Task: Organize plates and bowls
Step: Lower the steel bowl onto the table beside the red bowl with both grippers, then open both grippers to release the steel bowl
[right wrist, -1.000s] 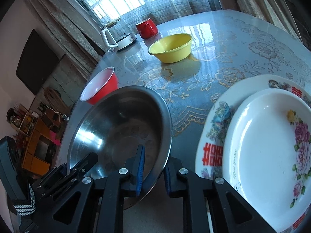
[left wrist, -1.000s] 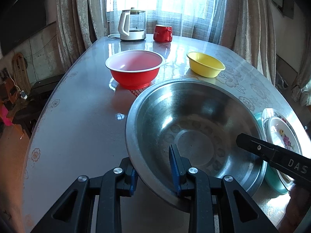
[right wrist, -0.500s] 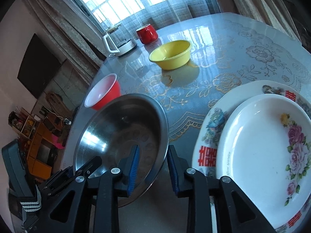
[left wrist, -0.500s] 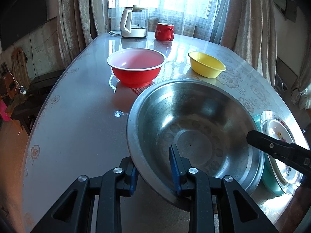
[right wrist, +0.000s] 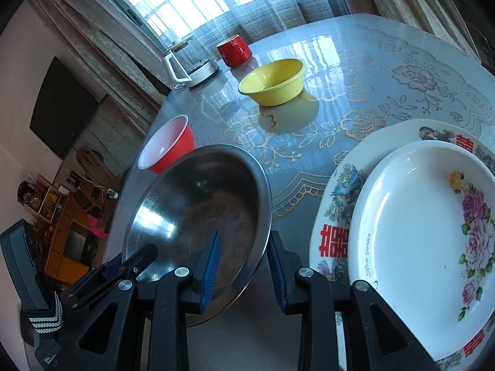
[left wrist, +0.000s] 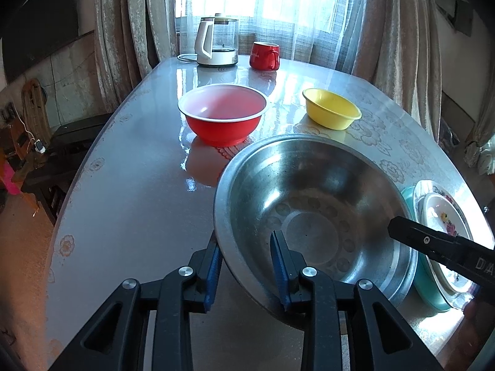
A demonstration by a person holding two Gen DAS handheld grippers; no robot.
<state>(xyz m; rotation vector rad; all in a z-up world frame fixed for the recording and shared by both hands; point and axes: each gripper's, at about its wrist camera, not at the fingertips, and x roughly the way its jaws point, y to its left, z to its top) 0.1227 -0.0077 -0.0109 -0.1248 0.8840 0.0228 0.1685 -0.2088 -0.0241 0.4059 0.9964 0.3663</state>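
A large steel bowl [left wrist: 312,216] [right wrist: 198,210] rests on the table near its front edge. My left gripper [left wrist: 246,266] straddles the bowl's near rim, one pad outside and one inside, with a gap to the metal. My right gripper [right wrist: 244,266] straddles the rim on the other side; its jaws are opening and the pads stand off the rim. A red bowl [left wrist: 222,114] and a yellow bowl [left wrist: 331,113] sit farther back. To the right, a white rose plate [right wrist: 417,247] lies stacked on a larger patterned plate [right wrist: 340,185].
A glass kettle [left wrist: 216,40] and a red mug [left wrist: 264,55] stand at the far end by the curtained window. A teal plate [left wrist: 411,198] shows under the plate stack. The glossy table [left wrist: 130,185] drops off at the left to a floor with furniture.
The right gripper's jaws, shut on the steel bowl's rim a second ago, have spread apart and let it go. The left gripper and the bowl have stayed put.
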